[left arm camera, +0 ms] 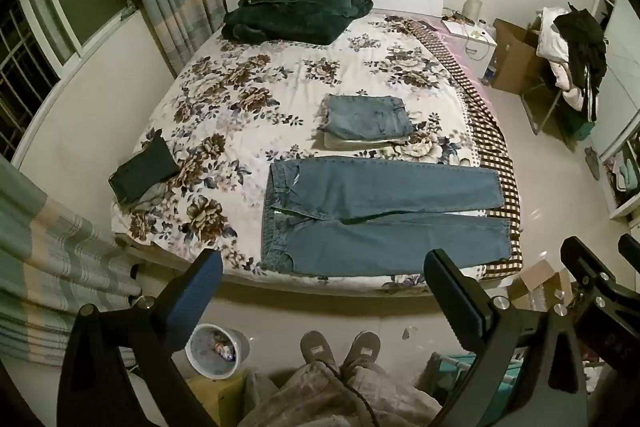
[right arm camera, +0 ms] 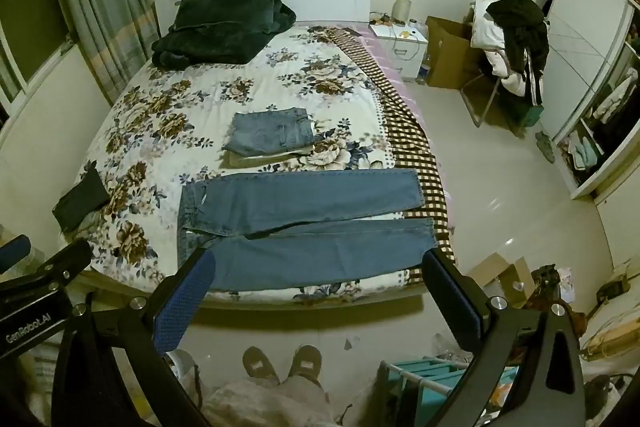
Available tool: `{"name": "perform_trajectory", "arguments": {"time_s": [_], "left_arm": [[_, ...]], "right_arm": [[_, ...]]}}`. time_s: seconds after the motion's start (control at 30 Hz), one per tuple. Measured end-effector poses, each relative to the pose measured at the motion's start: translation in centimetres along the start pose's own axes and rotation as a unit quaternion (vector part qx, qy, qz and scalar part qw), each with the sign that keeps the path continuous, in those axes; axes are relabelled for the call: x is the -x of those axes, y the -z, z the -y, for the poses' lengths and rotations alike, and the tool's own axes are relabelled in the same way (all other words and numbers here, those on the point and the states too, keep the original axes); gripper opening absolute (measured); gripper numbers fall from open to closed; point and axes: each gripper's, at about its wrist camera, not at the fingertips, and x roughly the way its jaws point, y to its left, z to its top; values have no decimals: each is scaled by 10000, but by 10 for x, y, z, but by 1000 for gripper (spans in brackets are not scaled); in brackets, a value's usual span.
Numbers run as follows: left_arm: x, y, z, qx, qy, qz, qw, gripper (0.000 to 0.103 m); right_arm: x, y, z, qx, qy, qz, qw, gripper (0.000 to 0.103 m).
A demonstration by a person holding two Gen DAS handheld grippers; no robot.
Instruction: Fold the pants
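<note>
On the bed's (left arm camera: 224,95) near edge your pants (left arm camera: 380,215) lie flat and unfolded, waistband to your left, both legs running right until the hems reach the checked border of the bedding

Going left to right: a small dark folded garment (left arm camera: 142,173) sits near the bed's left side, the blue jeans fill the near middle, and just behind them rests a stack of folded clothes (left arm camera: 366,125), denim on top of something pale (likely work already finished). A dark green blanket (left arm camera: 296,5) is heaped by the headboard

Your left tool (left arm camera: 324,275) hangs above the floor in front of the bed, jaws spread wide and empty. Your right tool (right arm camera: 318,273) is likewise released, gripping nothing, its fingers framing the near leg from above without touching it

As I read it, you are at the very start: the jeans are spread out, no fold made. The next move probably calls for bringing both tools down to the near leg, one near the waistband and one near the hem, pinching only that leg and carrying it over the far one so the edges line up

Hard to judge: whether the hems overhang the bed's right side, how far above the fabric each tool hangs, and what the pale item under the folded denim is
</note>
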Motion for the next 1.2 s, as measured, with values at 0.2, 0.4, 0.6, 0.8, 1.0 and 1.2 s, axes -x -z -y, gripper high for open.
{"name": "perform_trajectory", "arguments": {"time_s": [0.2, 0.4, 0.6, 0.8, 1.0, 1.2], "left_arm": [[0, 0, 0, -13, -20, -12, 10000, 103], [0, 0, 0, -31, -29, -45, 10000, 103], [-2, 9, -4, -30, -24, -67, 10000, 103], [-3, 8, -4, -29, -20, -81, 10000, 103], [-3, 8, -4, -28, -16, -87, 10000, 103], [-3, 8, -4, -27, -14, -90, 10000, 103]], "right_arm": [[0, 0, 0, -12, -11, -2, 10000, 103], [1, 1, 0, 3, 7, -4, 10000, 103], [0, 0, 0, 3, 2, -39, 10000, 103], [1, 1, 1, 11, 2, -40, 10000, 103], [1, 1, 1, 25, 18, -48, 10000, 103], [-2, -1, 0, 33, 25, -65, 10000, 103]]}}
